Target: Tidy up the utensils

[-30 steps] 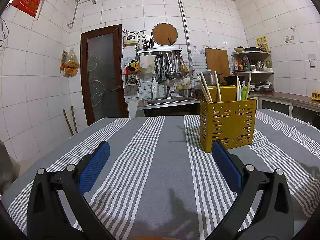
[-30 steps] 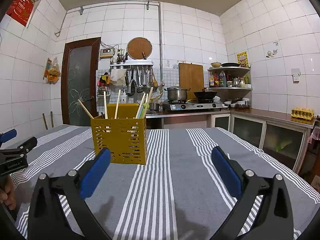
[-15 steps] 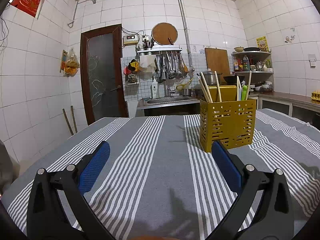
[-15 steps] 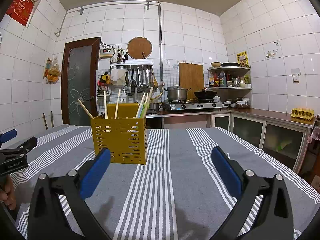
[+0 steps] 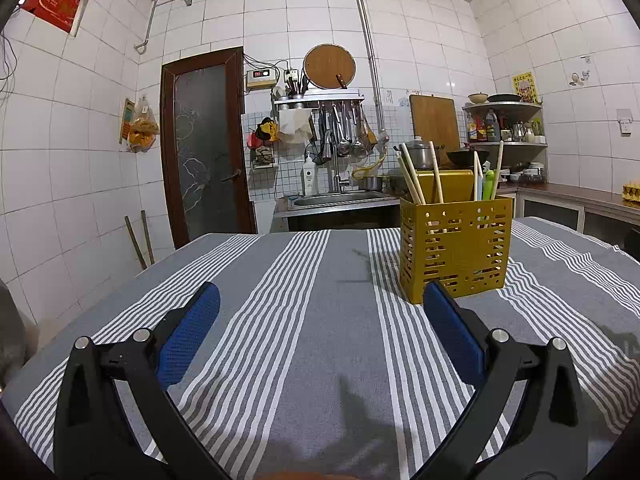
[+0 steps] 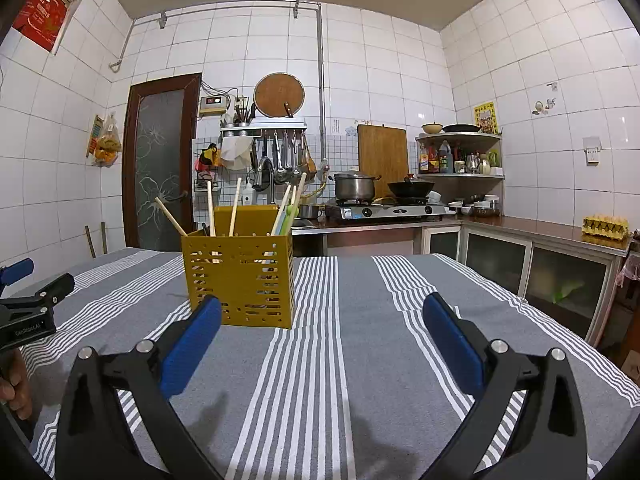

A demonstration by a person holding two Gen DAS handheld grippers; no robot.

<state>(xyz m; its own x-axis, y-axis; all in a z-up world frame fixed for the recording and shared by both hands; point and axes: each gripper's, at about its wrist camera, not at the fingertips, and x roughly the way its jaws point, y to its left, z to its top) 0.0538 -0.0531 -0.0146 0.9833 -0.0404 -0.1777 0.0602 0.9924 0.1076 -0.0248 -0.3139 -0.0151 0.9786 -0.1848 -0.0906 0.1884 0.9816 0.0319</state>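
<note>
Mustard-yellow perforated plastic, the utensil holder stands upright on the striped table at about one o'clock from the left hand-held gripper, whose blue pads are spread wide and hold nothing; chopsticks already lean inside it. From the right wrist, the holder sits near eleven o'clock of the right hand-held gripper, likewise spread and empty. No loose utensil shows, so I judge the tidying nearly done; any approach should stay gentle, since that light holder could tip.

A home kitchen: white-tiled walls, sink, gas stove with pot, hanging ladles.
</note>
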